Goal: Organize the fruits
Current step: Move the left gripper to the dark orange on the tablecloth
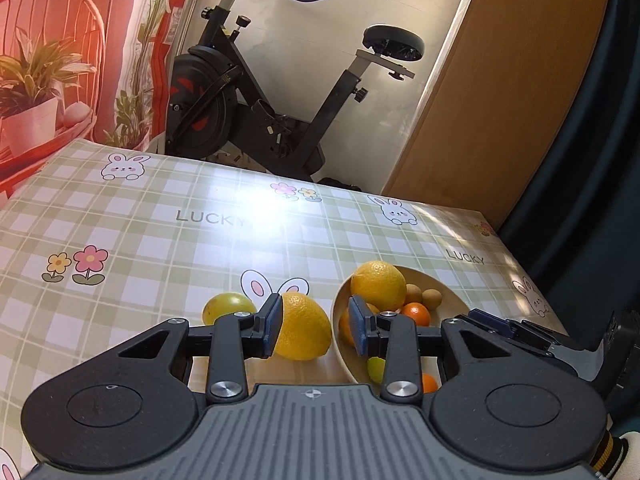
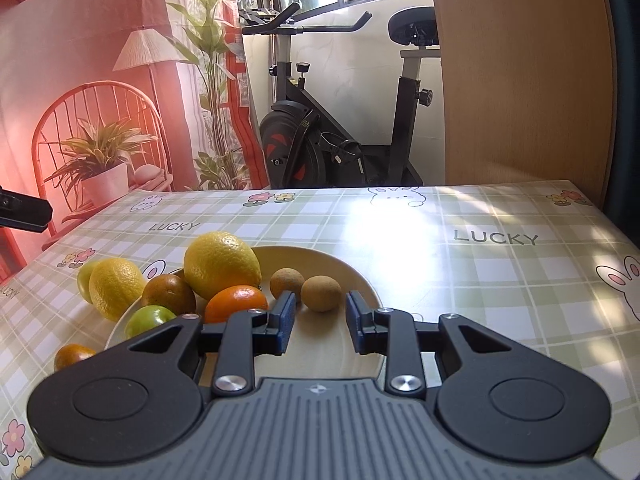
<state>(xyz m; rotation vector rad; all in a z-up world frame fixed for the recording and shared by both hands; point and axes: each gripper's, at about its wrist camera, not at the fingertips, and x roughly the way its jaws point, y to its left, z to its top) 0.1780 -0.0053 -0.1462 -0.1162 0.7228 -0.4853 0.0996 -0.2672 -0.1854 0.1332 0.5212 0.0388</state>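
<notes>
A pale round plate (image 2: 352,276) on the table holds a lemon (image 2: 222,264), an orange (image 2: 236,302), a dark orange fruit (image 2: 168,294), a green fruit (image 2: 148,320) and two small brown fruits (image 2: 322,292). A second lemon (image 1: 304,326) lies on the cloth left of the plate (image 1: 452,296), with a green fruit (image 1: 226,306) behind it. My left gripper (image 1: 316,326) is open, its left pad beside this lemon. My right gripper (image 2: 320,322) is open and empty over the plate's near part. A small orange (image 2: 72,354) lies off the plate.
The table wears a green checked cloth (image 2: 480,280) with rabbits and "LUCKY". An exercise bike (image 1: 260,92) stands beyond the far edge. A wooden panel (image 2: 520,80) is at the right, a printed pink backdrop (image 2: 80,100) at the left.
</notes>
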